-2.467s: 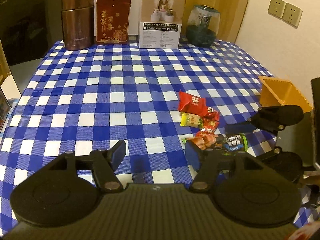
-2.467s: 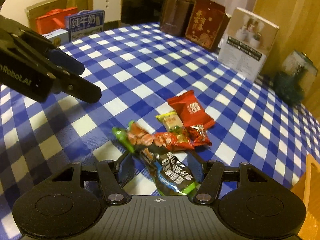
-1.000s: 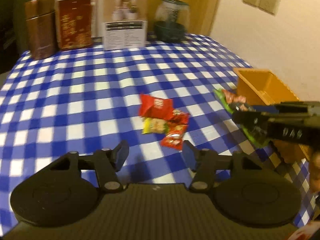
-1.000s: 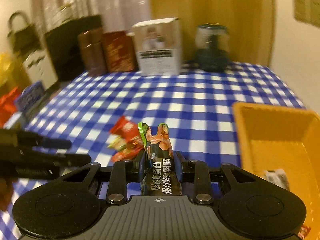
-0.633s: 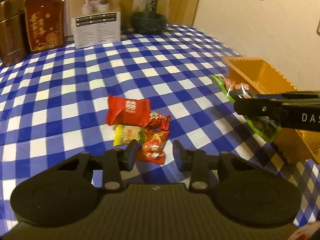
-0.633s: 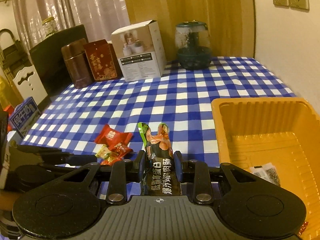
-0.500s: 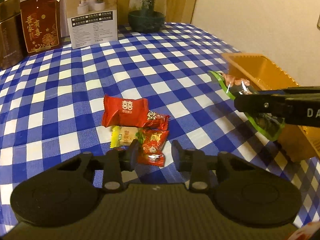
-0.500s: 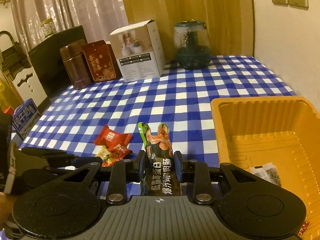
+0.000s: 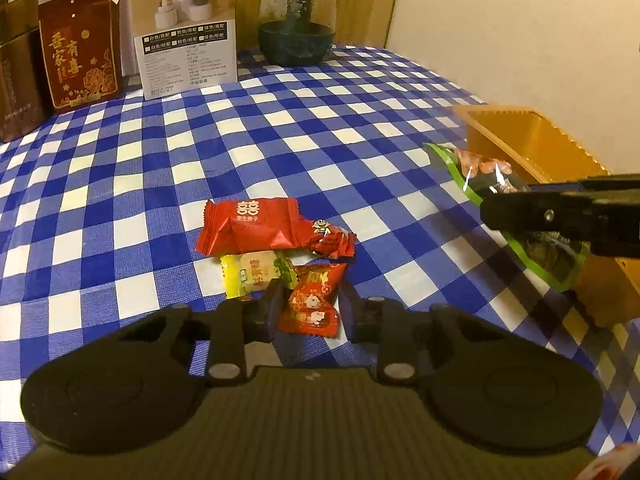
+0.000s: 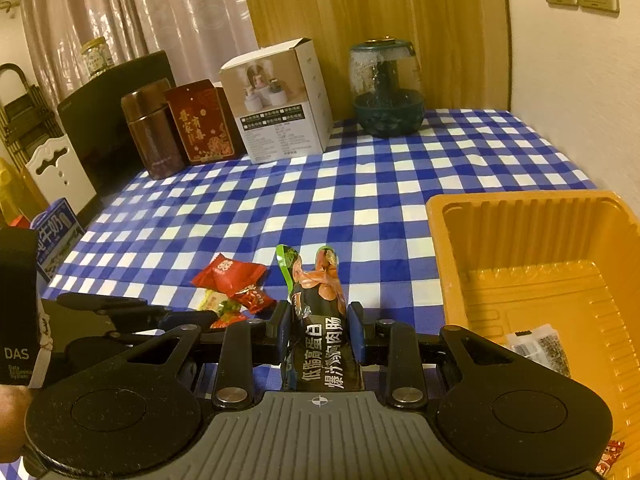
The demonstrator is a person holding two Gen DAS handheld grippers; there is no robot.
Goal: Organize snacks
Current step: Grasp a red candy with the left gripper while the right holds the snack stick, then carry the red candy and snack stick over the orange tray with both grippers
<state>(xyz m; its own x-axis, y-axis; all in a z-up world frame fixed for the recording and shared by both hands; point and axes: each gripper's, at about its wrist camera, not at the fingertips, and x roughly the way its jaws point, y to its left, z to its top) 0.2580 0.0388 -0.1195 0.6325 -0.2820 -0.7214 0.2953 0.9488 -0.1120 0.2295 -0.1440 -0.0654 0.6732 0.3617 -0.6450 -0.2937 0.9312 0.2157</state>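
My right gripper (image 10: pixel 318 330) is shut on a black-and-green sausage packet (image 10: pixel 316 320), held above the table just left of the orange tray (image 10: pixel 440 240); the packet also shows in the left wrist view (image 9: pixel 480 176). My left gripper (image 9: pixel 310 306) has its fingers (image 9: pixel 274 304) close on both sides of a small red candy packet (image 9: pixel 314 300) on the cloth. Past it lie a yellow candy (image 9: pixel 252 274), a big red packet (image 9: pixel 252 226) and a small red wrapped candy (image 9: pixel 330 242).
The orange tray (image 9: pixel 520 132) stands at the table's right edge and holds a small dark packet (image 10: pixel 538 346). A white box (image 9: pixel 186 32), a red pouch (image 9: pixel 80 48), a brown tin (image 10: pixel 154 136) and a glass jar (image 9: pixel 298 24) line the far edge.
My left gripper has come forward over the candy pile and its fingers have narrowed around the small red packet. My right gripper has lifted the sausage packet and carried it next to the tray.
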